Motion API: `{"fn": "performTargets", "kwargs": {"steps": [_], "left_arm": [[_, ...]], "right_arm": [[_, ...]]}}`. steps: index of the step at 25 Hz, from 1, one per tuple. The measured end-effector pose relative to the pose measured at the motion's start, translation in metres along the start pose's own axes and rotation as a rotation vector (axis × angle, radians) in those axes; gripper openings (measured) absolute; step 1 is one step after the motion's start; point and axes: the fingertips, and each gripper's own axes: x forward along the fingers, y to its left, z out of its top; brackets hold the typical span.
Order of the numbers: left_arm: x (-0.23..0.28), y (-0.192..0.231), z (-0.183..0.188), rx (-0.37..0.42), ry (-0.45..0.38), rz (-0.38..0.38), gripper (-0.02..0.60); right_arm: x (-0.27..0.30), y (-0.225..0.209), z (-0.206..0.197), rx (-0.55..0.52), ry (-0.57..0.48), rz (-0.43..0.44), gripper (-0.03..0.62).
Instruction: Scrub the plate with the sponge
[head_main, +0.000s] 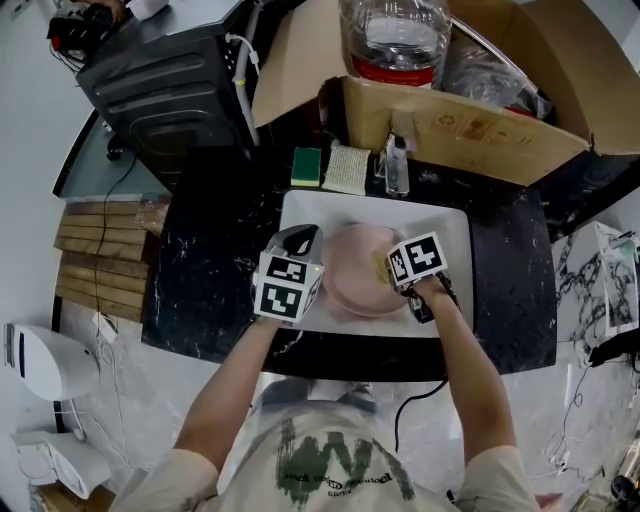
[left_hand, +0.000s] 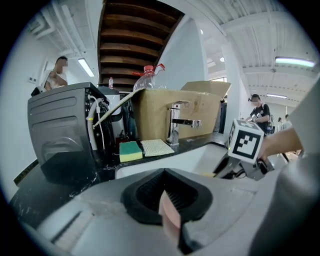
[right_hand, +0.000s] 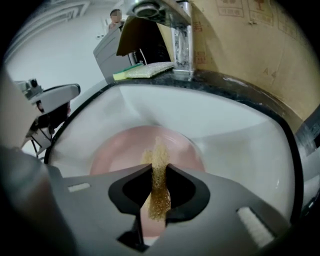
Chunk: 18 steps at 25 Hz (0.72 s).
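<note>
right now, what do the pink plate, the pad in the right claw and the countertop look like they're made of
Plate: probably plastic or melamine, matte pink with a soft even sheen; glazed ceramic is possible.
Pad in the right claw: coarse golden fibre mesh, open and scratchy-looking.
Countertop: polished black stone or a stone-look slab, white veins, glossy.

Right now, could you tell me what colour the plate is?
The plate is pale pink, clearest in the right gripper view.
</note>
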Motion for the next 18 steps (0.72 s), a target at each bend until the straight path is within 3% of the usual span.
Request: {"fn": "performTargets", "kwargs": {"steps": [10,18], "left_arm": [[-0.006,0.005,-0.003,0.002,0.004,0.011,0.000],[-0.010,0.006,-0.006,0.015,0.014,0.008,0.000]], "right_arm": [[0.004,0.070,0.034,-0.049,-0.046,0.159,0.069],[0.023,0.111,0.028,-0.050,0.003,0.245,0.069]]}}
